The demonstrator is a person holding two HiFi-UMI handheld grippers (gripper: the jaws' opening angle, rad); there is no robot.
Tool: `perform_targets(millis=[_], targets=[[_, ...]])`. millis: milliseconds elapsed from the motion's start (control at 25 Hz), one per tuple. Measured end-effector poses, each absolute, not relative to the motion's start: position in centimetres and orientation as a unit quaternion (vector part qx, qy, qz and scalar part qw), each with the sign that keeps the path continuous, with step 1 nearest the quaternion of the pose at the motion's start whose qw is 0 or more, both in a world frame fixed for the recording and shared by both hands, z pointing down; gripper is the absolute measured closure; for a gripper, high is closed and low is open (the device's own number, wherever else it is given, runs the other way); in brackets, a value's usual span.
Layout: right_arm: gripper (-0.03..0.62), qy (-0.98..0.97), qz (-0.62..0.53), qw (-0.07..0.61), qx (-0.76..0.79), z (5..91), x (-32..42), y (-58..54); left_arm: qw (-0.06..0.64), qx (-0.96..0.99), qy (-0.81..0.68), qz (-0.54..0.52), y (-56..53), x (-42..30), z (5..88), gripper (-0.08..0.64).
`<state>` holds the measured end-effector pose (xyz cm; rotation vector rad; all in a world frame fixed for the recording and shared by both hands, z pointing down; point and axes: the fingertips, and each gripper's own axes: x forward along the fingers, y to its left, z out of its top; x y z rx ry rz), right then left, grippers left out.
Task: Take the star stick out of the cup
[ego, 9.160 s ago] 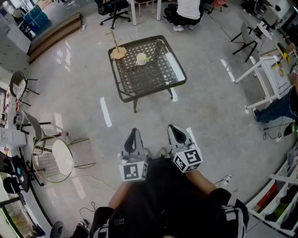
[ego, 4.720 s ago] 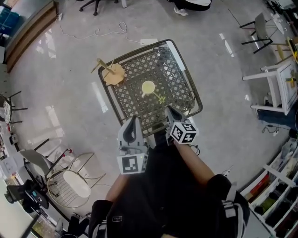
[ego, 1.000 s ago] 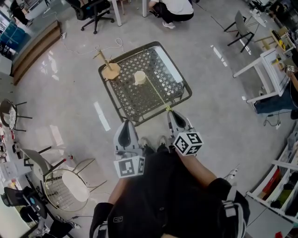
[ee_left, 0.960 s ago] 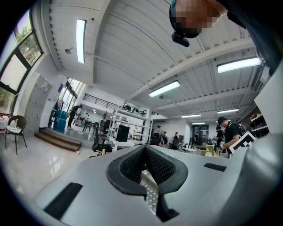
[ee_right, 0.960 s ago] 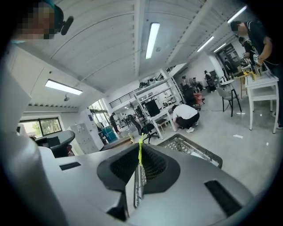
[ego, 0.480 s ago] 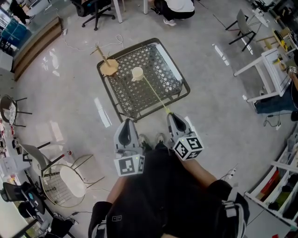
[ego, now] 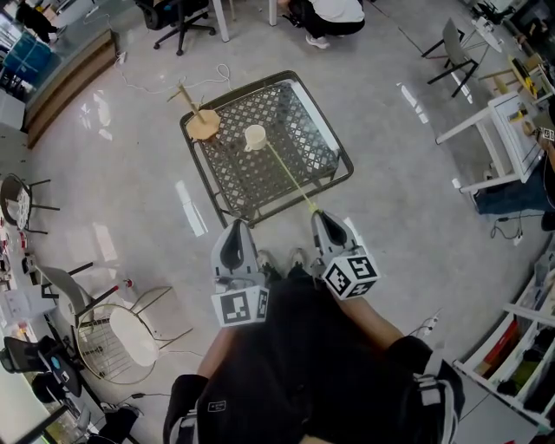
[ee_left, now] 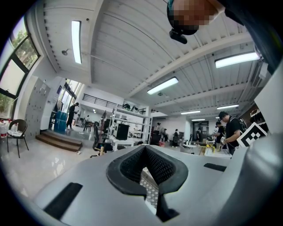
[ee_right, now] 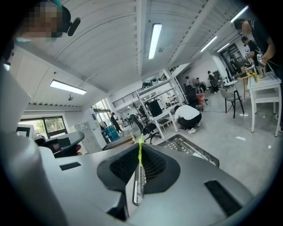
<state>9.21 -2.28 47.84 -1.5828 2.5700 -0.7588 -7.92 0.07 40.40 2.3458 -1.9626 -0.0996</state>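
The head view shows a pale cup (ego: 254, 136) standing on the far part of a dark lattice table (ego: 290, 193). A thin yellow-green star stick (ego: 288, 175) runs in a straight line from the cup's near rim back to my right gripper (ego: 323, 215). That gripper is shut on the stick's near end. In the right gripper view the stick (ee_right: 140, 152) stands up between the closed pads of the right gripper (ee_right: 140, 148). Whether the far end still sits in the cup I cannot tell. My left gripper (ego: 236, 226) hangs beside it, shut and empty, as the left gripper (ee_left: 144, 148) also shows in its own view.
A wooden peg stand (ego: 205, 124) sits on the table's far left corner. A wire chair (ego: 121, 325) stands at the left, a white table (ego: 503, 130) at the right. A crouching person (ego: 334, 16) and an office chair (ego: 182, 13) are beyond the table.
Since the earliest frames I came up to the table, my right gripper took hold of the stick, and I backed away. Over the last half second nothing has visibly moved.
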Motion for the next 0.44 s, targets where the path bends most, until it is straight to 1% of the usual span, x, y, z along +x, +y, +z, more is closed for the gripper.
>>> perform_targets(millis=[440], targets=[[0.572, 0.830, -0.240, 0.013, -0.504, 47.94, 8.91, -2.71, 0.040, 0.763, -0.644, -0.031, -0.15, -8.08, 40.62, 0.545]])
